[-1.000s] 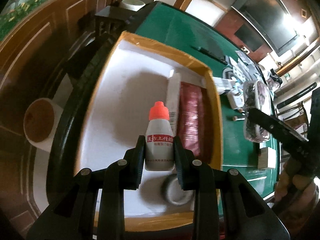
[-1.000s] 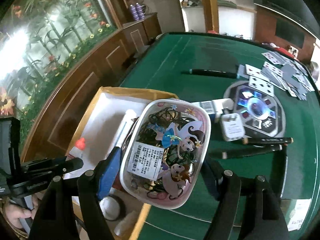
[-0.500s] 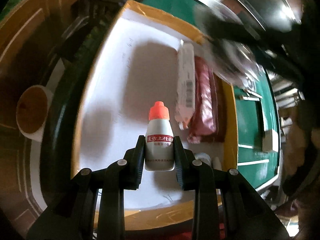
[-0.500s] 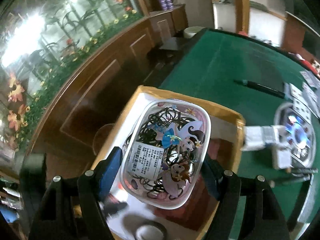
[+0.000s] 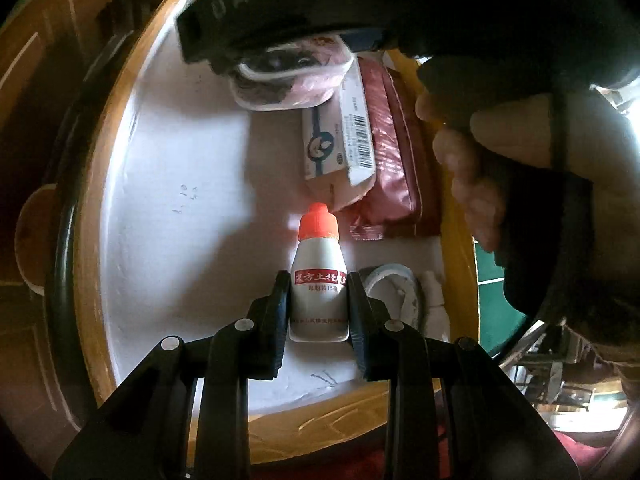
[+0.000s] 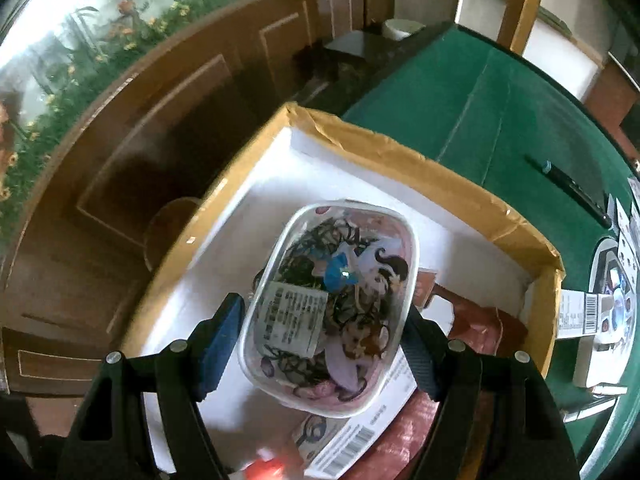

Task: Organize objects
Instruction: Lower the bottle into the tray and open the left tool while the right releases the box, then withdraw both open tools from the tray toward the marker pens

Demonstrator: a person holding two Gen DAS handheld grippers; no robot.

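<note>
My left gripper [image 5: 318, 300] is shut on a small white bottle with an orange cap [image 5: 319, 276], held low over the white floor of a cardboard box [image 5: 160, 208]. My right gripper [image 6: 320, 332] is shut on a clear plastic tub of hair ties with a cartoon lid [image 6: 332, 308], held inside the same box [image 6: 400, 156] near its far end. The tub also shows in the left wrist view [image 5: 292, 80] under the right gripper's dark body. The bottle's orange cap [image 6: 266, 466] shows at the bottom of the right wrist view.
In the box lie a white barcoded packet [image 5: 340, 144], a dark red pouch [image 5: 396, 172], a tape roll [image 5: 394, 292] and a small white piece [image 5: 434, 296]. The green table [image 6: 500, 120] holds a pen [image 6: 572, 188], cards and small boxes at the right.
My right gripper has carried the tub from over the table into the box and lowered it. My left gripper with the bottle has dropped closer to the box floor.
</note>
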